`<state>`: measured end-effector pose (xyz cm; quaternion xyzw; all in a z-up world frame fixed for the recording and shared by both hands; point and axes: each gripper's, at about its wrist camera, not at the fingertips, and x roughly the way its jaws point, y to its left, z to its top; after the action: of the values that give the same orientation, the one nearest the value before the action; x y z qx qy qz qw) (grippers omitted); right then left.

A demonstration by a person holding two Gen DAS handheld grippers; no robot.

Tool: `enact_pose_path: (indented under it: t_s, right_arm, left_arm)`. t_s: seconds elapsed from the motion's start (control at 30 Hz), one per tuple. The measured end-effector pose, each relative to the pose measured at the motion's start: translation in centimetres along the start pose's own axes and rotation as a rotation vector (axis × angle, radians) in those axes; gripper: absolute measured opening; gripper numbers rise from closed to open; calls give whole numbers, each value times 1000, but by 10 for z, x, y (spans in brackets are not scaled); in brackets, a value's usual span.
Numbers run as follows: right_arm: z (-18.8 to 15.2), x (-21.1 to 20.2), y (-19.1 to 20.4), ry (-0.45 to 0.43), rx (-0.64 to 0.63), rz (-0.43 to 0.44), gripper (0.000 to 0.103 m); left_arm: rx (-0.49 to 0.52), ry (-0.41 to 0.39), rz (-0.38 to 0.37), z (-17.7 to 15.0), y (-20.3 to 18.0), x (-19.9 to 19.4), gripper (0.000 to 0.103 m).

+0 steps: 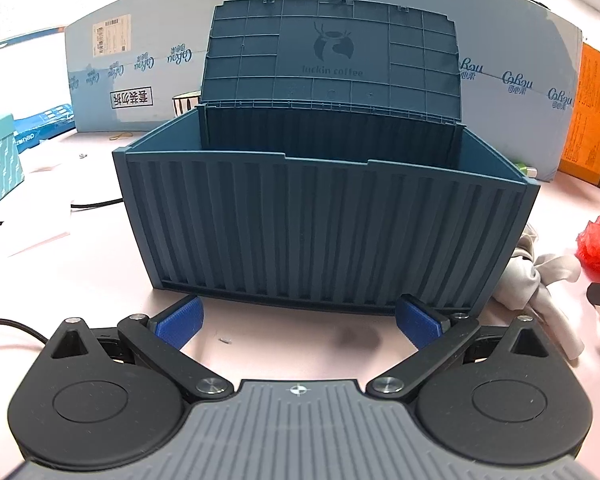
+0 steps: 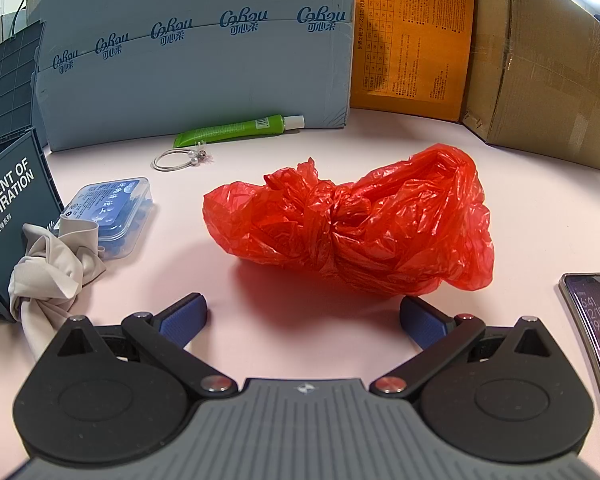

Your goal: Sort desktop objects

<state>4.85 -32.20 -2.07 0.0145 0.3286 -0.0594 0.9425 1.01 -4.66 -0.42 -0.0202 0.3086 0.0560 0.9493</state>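
The pink desk [image 2: 540, 216] was crowded, with big cardboard boxes standing along its back edge. The blue storage box [image 1: 324, 224] sat right in front of the left gripper [image 1: 298, 322], its lid tipped up and back. Its inside was mostly hidden, so it may have been empty. The left gripper was spread wide and held nothing.

The right gripper [image 2: 304, 316] was spread wide too, and empty. It pointed at the knotted red plastic bag [image 2: 352, 220], which lay just ahead of its fingers but apart from them. A crumpled grey cloth [image 2: 52, 268] rested against the storage box, touching a small clear case [image 2: 112, 216]. Farther back lay a green tube [image 2: 236, 130] and a wire ring with beads [image 2: 180, 159]. A phone [image 2: 596, 328] lay at the right edge.

The bag looked like the next thing to pick up. It would be best to pinch it at the tight knot in the middle, since loose plastic slips and tears. Then lift it high enough to clear the box wall.
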Motion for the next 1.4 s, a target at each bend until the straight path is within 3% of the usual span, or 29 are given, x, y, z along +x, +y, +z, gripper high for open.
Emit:
enact_pose_path:
  t_s: [0.37,0.6,0.8,1.1,1.4]
  right_arm:
    - [-1,-1,0,-6,-3,-4,103]
    - [-4,-7,-12,-27,53,47,103]
    - [-6,-9,-2,-28,-6,-32,103]
    - [-8,-14,-6,-25,3,88,103]
    - [-15,-37,4,-133,-32,192,103]
  left_arm:
    - [3,13,0,1,-1,2,103]
    - [-5,28,-19,1,1,5,103]
    - [-2,36,-16,2,1,6,103]
    - [-4,56,-24,3,2,9,103]
    - [3,51,-17,3,1,8,103]
